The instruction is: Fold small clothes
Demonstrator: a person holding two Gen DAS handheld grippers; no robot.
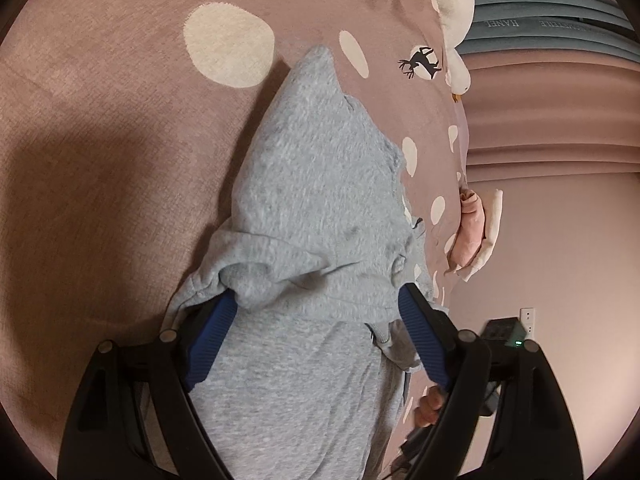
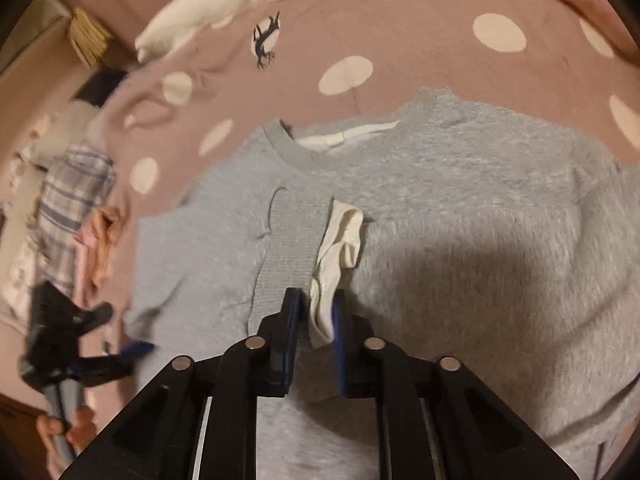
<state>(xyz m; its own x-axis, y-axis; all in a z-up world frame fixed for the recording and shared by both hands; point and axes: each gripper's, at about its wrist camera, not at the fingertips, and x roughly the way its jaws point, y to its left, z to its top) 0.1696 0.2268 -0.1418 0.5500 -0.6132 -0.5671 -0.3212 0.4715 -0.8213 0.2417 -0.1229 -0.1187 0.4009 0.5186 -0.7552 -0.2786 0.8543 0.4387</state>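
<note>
A small grey fleece sweatshirt (image 1: 320, 184) lies on a pink bedspread (image 1: 100, 120) with cream spots. My left gripper (image 1: 316, 300) is open, with its blue pads either side of a bunched fold of the sweatshirt. In the right wrist view the sweatshirt (image 2: 460, 208) lies spread with its neckline (image 2: 288, 148) toward the back. My right gripper (image 2: 316, 312) is shut on the sweatshirt's ribbed hem and white care label (image 2: 340, 240). The left gripper (image 2: 100, 344) shows blurred at the sweatshirt's left edge.
A white duck plush (image 1: 456, 20) lies at the bedspread's far edge. Folded pink and cream clothes (image 1: 476, 232) sit at the bed's side. A plaid garment (image 2: 68, 200) and pink cloth (image 2: 100, 240) lie left of the sweatshirt. A wall socket (image 1: 528, 320) is beyond the bed.
</note>
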